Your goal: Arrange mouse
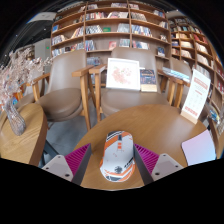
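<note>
Held low over a round wooden worktop (150,125), with the gripper (117,160) aimed across it toward a wall of bookshelves (105,25). Between the jaws — a white mouse (117,156) with orange and dark markings, its sides right against the magenta pads (78,157); grasping it, by the look of the contact on both flanks. Just right of the jaws, a pale flat card or sheet (198,147) lying on the worktop near its edge. Further right, an upright printed sign (195,95). Straight ahead beyond the mouse, a chair (125,88) pushed in with a picture book (123,73) propped against its back; a second chair (66,85) to the left. Far left — a second worktop with a cluster of clear, glassy branches (17,75) crowding that side.
</note>
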`<state>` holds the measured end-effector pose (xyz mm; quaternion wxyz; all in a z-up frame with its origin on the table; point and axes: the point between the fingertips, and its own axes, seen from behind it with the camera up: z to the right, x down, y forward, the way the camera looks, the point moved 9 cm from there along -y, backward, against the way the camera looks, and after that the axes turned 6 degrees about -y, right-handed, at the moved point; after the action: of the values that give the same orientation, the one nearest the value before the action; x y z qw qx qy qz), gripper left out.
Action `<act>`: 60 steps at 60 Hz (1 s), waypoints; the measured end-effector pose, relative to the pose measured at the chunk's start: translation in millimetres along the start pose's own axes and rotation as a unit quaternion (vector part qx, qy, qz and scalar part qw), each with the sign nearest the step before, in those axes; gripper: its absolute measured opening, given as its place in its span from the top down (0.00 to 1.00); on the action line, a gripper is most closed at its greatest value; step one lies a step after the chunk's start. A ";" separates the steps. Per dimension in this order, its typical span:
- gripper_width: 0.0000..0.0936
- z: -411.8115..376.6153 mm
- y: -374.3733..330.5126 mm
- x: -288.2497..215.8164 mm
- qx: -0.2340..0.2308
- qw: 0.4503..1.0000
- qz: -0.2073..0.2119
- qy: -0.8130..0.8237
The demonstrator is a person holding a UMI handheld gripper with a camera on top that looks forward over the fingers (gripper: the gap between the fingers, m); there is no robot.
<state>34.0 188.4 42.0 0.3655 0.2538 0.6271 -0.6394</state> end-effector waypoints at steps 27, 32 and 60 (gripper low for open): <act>0.55 23.3 -15.3 -13.3 0.013 1.000 -0.012 0.015; 0.56 36.0 -44.0 -25.0 0.001 1.000 0.005 0.002; 0.56 259.1 -132.0 9.3 0.066 0.997 0.029 -0.031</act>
<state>-40.7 -75.9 137.9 0.3857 0.2753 0.5640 -0.6763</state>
